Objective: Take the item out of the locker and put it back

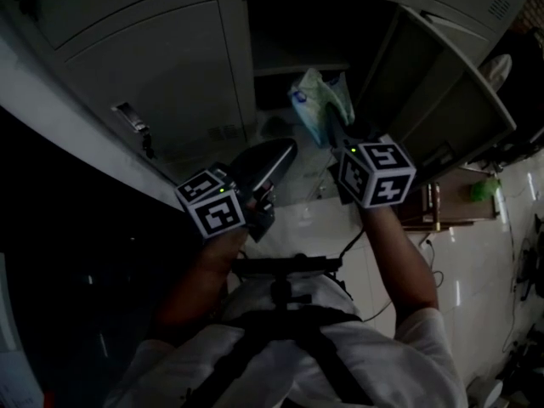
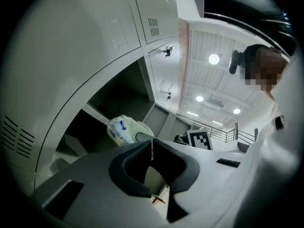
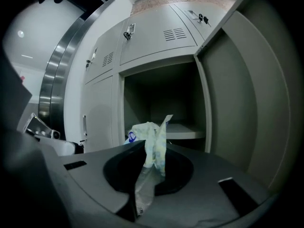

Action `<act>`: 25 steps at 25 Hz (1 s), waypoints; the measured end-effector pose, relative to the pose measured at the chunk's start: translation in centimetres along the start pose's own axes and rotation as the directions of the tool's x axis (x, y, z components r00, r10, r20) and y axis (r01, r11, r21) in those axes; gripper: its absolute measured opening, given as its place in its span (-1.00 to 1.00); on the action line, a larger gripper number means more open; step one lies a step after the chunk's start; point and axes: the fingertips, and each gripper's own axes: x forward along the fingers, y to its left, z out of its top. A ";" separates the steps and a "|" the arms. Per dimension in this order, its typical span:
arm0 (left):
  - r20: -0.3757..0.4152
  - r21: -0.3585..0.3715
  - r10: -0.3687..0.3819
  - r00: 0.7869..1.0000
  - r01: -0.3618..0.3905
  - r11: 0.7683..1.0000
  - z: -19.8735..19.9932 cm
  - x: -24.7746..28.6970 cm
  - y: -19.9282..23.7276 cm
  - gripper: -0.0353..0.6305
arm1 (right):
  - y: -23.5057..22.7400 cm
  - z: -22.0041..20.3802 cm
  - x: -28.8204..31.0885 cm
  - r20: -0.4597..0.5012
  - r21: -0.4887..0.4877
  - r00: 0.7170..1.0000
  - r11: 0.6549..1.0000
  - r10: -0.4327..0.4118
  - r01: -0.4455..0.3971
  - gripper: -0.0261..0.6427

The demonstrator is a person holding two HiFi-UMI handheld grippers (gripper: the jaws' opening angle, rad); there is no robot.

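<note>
A crumpled pale green and white plastic packet (image 1: 319, 100) with a blue label hangs in front of the open locker compartment (image 1: 297, 32). My right gripper (image 1: 333, 133) is shut on its lower edge. In the right gripper view the packet (image 3: 153, 141) sticks up from between the jaws of my right gripper (image 3: 144, 148), just outside the compartment's shelf (image 3: 186, 132). My left gripper (image 1: 285, 153) is lower and to the left, with its jaws together and nothing in them. In the left gripper view its tips meet at my left gripper (image 2: 152, 142), with the packet (image 2: 124, 129) beyond them.
The locker door (image 1: 446, 87) stands swung open on the right, seen large in the right gripper view as the door (image 3: 237, 108). Closed grey locker doors (image 1: 161, 75) with latches fill the left. A small wooden table (image 1: 442, 204) stands on the white tiled floor at the right.
</note>
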 end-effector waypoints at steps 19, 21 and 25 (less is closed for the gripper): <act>0.011 0.049 -0.011 1.000 0.010 0.999 3.8 3.9 2.1 -0.91 | -2.2 6.7 4.8 0.043 -0.084 0.999 0.996 -0.018 0.022 -0.88; 0.011 0.050 -0.011 1.000 0.010 0.999 3.9 4.3 2.4 -0.91 | -2.7 7.4 6.0 0.041 -0.111 0.999 0.993 -0.031 0.035 -0.88; 0.009 0.057 -0.007 1.000 0.006 0.998 4.3 5.0 3.0 -0.91 | -4.1 8.6 9.4 0.028 -0.150 0.997 0.986 -0.066 0.069 -0.88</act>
